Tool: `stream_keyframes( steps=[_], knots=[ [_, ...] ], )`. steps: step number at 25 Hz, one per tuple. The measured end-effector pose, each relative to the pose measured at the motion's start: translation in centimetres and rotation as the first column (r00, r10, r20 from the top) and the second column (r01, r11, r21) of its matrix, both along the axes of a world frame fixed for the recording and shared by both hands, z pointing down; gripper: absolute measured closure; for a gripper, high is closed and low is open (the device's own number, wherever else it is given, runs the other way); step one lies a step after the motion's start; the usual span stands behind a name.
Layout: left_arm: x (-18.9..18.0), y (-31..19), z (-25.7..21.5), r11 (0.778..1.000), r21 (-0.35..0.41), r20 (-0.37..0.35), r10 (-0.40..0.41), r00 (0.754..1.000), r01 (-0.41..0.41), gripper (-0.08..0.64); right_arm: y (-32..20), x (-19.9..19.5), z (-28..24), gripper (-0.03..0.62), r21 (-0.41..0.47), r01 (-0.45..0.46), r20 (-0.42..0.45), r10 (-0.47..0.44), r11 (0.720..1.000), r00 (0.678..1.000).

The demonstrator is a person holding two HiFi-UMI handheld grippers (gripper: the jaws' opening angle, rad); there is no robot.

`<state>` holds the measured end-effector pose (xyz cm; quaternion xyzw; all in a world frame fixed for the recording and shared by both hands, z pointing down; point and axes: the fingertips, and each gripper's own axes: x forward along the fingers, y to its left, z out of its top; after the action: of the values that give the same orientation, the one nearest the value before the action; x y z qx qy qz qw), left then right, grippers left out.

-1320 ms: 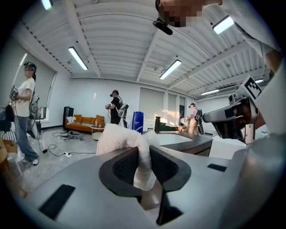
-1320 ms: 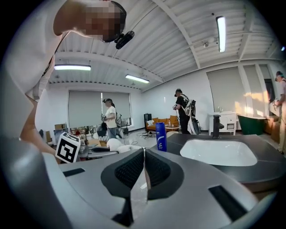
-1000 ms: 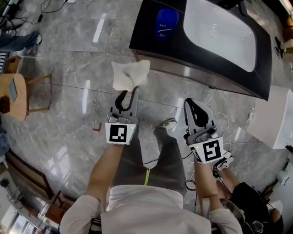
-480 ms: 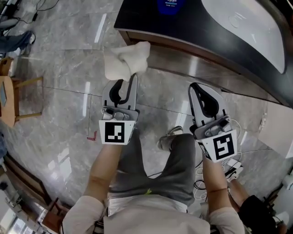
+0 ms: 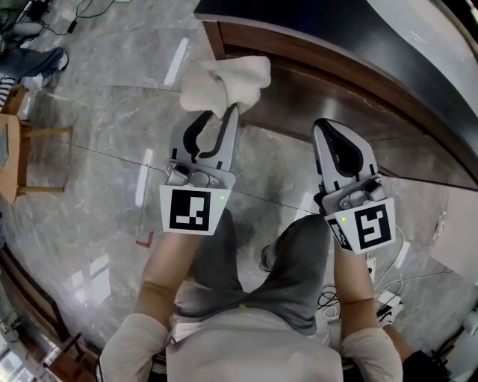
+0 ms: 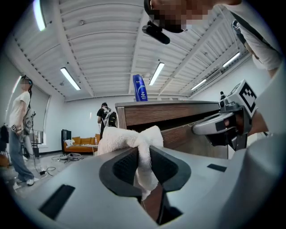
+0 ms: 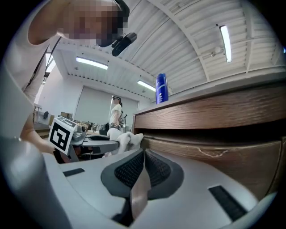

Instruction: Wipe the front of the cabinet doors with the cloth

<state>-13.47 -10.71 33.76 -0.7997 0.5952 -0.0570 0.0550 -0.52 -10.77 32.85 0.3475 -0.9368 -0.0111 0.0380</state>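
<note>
Two grippers: left gripper [image 5: 222, 119] and right gripper [image 5: 327, 128], side by side, both pointed at the cabinet
Left gripper state: jaws clamped on the cloth [image 5: 224, 80], which is pinched in a narrow fold between the pads
Right gripper state: jaws pressed together with nothing between them
Cloth: white and bunched, most of it spilling out past the left jaw tips and a short tail hanging below the pads
Cloth position: at the left end of the cabinet front [image 5: 336, 101], close to the wood; can't tell if it is touching
Cabinet front: brown wood grain with a dark gap between the upper and lower panels and a pale scratch on the lower one
Right gripper position: near the wood front, to the right of the cloth and apart from it
Countertop [image 5: 328, 19]: dark, overhanging the wood front
Blue bottle [image 6: 140, 88]: upright on the countertop near the left end
Floor [image 5: 97, 142]: grey marble tiles, glossy
Person: grey trousers [image 5: 291, 257], knee bent between the two arms
</note>
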Motion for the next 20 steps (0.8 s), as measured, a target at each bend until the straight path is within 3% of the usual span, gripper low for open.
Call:
stream_keyframes(
  steps=[3,11,20],
  knots=[
    [-0.2,-0.5,0.1,0.999,0.045,-0.032,-0.015,0.999,0.017,0.474,-0.3,0.0,0.8,0.555,0.044,0.004,0.026,-0.005,0.999,1.000],
    [0.6,-0.9,0.7,0.988,0.153,-0.007,-0.011,1.000,0.012,0.474,0.4,0.9,2.1,0.555,0.177,0.010,0.047,-0.018,0.984,0.999],
    [0.9,-1.5,0.1,0.970,0.236,0.000,-0.057,0.998,0.055,0.474,1.4,2.0,3.2,0.555,0.204,0.014,0.097,-0.034,0.979,0.995]
  ],
)
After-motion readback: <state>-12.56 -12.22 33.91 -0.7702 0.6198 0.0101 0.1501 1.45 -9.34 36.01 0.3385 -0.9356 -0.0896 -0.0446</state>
